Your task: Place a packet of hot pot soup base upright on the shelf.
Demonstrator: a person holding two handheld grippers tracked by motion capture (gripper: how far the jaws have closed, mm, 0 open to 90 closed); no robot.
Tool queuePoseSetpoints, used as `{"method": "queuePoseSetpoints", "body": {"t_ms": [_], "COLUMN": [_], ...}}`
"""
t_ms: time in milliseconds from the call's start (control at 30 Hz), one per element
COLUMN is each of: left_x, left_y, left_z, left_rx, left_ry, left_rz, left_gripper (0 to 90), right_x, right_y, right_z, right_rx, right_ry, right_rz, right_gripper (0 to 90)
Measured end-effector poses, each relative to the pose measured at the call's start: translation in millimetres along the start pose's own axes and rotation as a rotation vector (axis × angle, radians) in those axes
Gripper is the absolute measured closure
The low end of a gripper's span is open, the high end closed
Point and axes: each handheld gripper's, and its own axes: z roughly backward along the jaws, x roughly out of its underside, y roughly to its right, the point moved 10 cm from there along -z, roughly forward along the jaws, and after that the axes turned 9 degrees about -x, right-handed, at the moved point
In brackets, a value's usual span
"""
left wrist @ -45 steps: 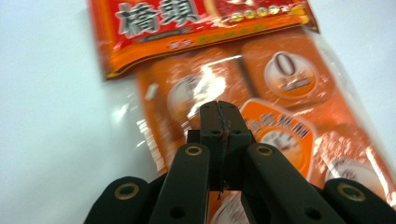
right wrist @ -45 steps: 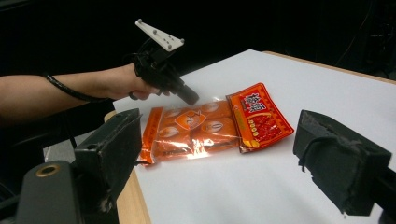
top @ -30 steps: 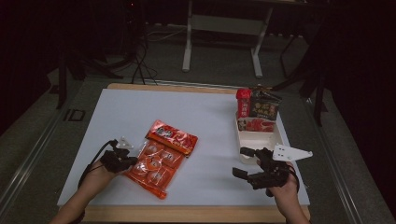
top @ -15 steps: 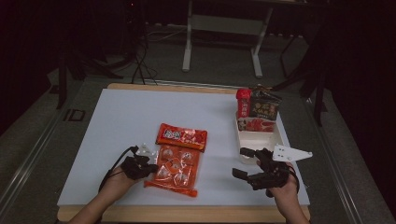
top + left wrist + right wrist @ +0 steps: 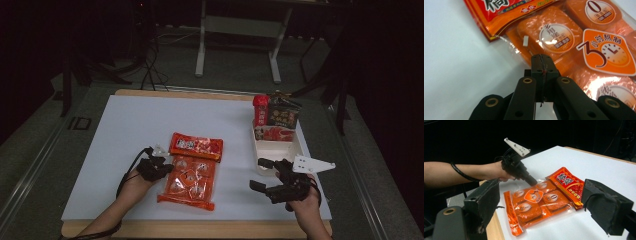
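Observation:
An orange and red snack packet (image 5: pixel 192 177) with several wrapped pieces inside lies flat on the white table, near the front and slightly left of centre. My left gripper (image 5: pixel 167 169) is at the packet's left edge. In the left gripper view its jaws are pressed together on the clear plastic rim of the packet (image 5: pixel 574 37). The right gripper view shows the left gripper (image 5: pixel 532 182) touching the packet (image 5: pixel 536 200) from the far side. My right gripper (image 5: pixel 257 174) hovers open at the front right, apart from the packet, with nothing between its jaws.
A white tray (image 5: pixel 280 150) sits at the right of the table, just beyond my right gripper. At its far end stand a red packet (image 5: pixel 260 111) and a dark packet (image 5: pixel 282 115). The table's wooden front edge (image 5: pixel 200 229) lies near both hands.
My left gripper has slid to the right with the packet, and the packet has turned from slanted to nearly straight. The right gripper has stayed in place.

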Motion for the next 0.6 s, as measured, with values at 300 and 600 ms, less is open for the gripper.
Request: {"method": "queuePoseSetpoints", "body": {"t_ms": [300, 600], "left_x": [0.2, -7.3], "left_y": [12.2, 30.6], "left_z": [1.5, -4.3], "left_rx": [0.019, 0.051], "left_ry": [-0.016, -0.011], "left_rz": [-0.034, -0.041], "left_gripper": [90.0, 90.0], "right_x": [-0.3, 0.5], "right_y": [3.1, 1.6], "right_z": [1.5, -0.1], "right_rx": [0.009, 0.006], "right_ry": [0.005, -0.004], "right_rz": [0.016, 0.013], "right_gripper": [17.9, 17.6]}}
